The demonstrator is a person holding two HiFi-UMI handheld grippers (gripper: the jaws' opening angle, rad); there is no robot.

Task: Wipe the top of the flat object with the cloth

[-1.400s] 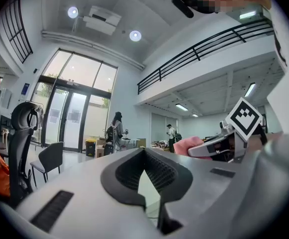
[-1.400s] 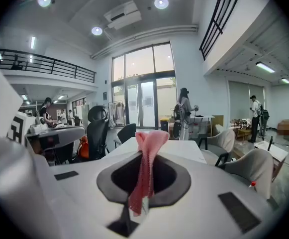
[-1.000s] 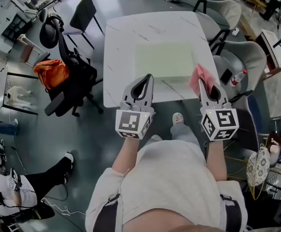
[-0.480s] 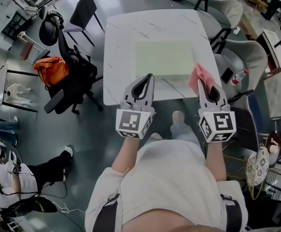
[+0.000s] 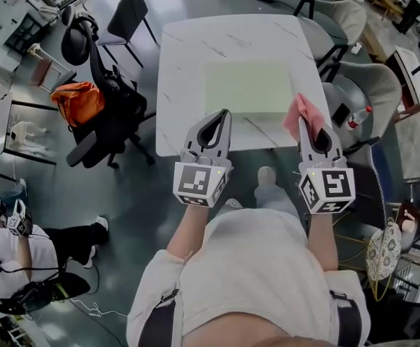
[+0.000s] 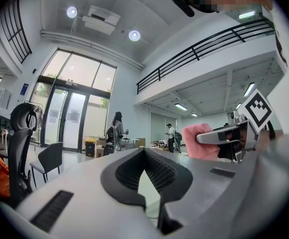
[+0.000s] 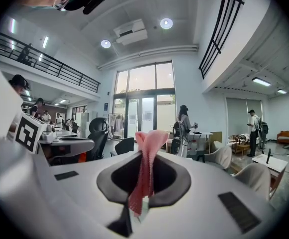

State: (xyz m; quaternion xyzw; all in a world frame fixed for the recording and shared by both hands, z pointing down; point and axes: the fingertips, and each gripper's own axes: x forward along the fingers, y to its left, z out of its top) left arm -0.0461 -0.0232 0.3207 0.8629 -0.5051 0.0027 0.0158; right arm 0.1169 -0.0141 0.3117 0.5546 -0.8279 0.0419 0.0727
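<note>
A pale green flat object (image 5: pixel 246 87) lies on the white marble table (image 5: pixel 188 56). At the table's near edge, just short of the object's front left corner, my left gripper (image 5: pixel 221 116) is shut with nothing in it; the left gripper view shows it (image 6: pixel 145 176) pointing across the table. My right gripper (image 5: pixel 311 124) is by the object's front right corner, shut on a pink cloth (image 5: pixel 298 113). The cloth (image 7: pixel 146 158) sticks up out of that gripper (image 7: pixel 143 185) in a folded bunch. The left gripper view also catches the cloth (image 6: pixel 201 141) to its right.
Black office chairs (image 5: pixel 101 100) and an orange bag (image 5: pixel 76 95) stand left of the table. Grey armchairs (image 5: pixel 365 85) and a bottle (image 5: pixel 357 114) are at the right. A person (image 5: pixel 22 266) sits on the floor at lower left. Other people stand far off in the hall.
Both grippers hold about the same place at the table's near edge. The person on the floor at lower left has shifted.
</note>
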